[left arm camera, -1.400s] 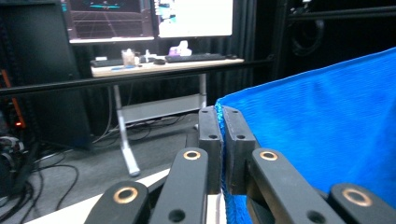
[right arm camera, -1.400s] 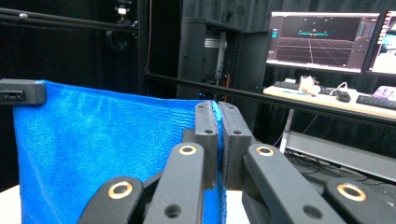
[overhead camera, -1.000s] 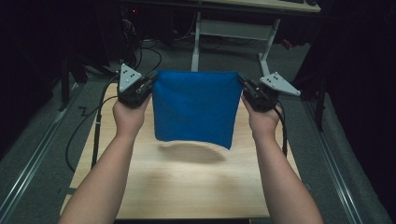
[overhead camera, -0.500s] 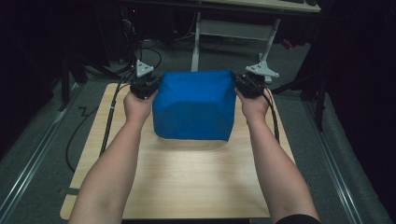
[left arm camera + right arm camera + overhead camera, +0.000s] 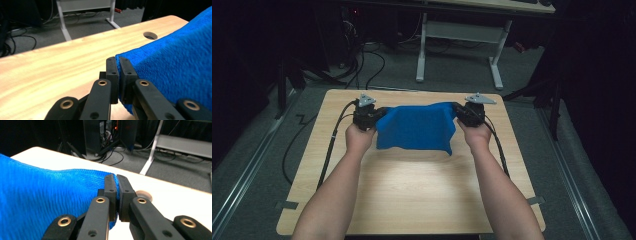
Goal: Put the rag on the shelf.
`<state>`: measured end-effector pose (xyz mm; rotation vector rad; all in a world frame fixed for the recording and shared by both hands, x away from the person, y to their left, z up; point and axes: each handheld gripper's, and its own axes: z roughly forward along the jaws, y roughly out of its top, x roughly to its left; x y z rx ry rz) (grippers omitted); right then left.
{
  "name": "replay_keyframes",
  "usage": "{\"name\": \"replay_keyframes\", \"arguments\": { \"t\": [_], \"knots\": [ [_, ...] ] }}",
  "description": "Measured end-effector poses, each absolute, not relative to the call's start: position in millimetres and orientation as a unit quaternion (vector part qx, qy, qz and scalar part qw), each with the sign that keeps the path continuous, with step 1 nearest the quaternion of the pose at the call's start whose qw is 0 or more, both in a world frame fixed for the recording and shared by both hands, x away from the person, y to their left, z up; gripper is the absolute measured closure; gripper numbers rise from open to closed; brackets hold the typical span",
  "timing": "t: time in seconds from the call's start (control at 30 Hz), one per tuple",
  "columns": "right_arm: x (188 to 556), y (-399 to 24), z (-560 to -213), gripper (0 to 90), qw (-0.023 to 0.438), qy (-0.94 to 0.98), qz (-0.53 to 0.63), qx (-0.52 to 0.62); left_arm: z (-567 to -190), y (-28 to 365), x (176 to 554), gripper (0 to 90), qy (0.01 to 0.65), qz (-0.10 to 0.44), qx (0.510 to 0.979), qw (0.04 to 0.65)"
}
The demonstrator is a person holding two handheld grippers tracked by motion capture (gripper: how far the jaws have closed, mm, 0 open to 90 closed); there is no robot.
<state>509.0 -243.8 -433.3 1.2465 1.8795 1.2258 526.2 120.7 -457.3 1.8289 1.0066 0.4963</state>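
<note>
A blue cloth [image 5: 416,128] is stretched between my two grippers over the far half of the wooden table [image 5: 412,185]. My left gripper [image 5: 377,116] is shut on its left top corner, and my right gripper [image 5: 458,112] is shut on its right top corner. The cloth's lower edge lies on the tabletop. In the left gripper view the jaws [image 5: 118,75] pinch the cloth [image 5: 175,67] edge just above the wood. In the right gripper view the jaws [image 5: 115,192] clamp the cloth [image 5: 45,197] corner, which spreads off to the left.
A round cable hole [image 5: 150,35] sits in the tabletop near the far edge. Beyond the table stand a white desk frame [image 5: 459,37] and floor cables [image 5: 372,60]. Each gripper's cable [image 5: 332,145] trails back along the table beside the person's forearms.
Both grippers have moved forward and down with the cloth. It hung raised in the air a second ago; now its lower part rests on the far half of the table.
</note>
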Motion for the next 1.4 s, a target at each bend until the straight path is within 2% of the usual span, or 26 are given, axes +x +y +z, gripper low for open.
{"name": "replay_keyframes", "arguments": {
  "t": [0.2,0.67,1.4],
  "knots": [
    [498.8,-242.3,-451.8,88.2,0.268,0.716,0.446,0.466,-468.7,117.7,521.4,87.3,0.419,0.174,0.754,0.475],
    [494.1,-238.6,-475.1,88.1,0.246,0.722,0.440,0.474,-489.9,111.1,513.9,87.3,0.416,0.154,0.763,0.471],
    [481.6,-248.2,-486.5,87.6,0.242,0.716,0.440,0.485,-507.5,104.4,522.3,86.3,0.427,0.135,0.761,0.469]
  ]
}}
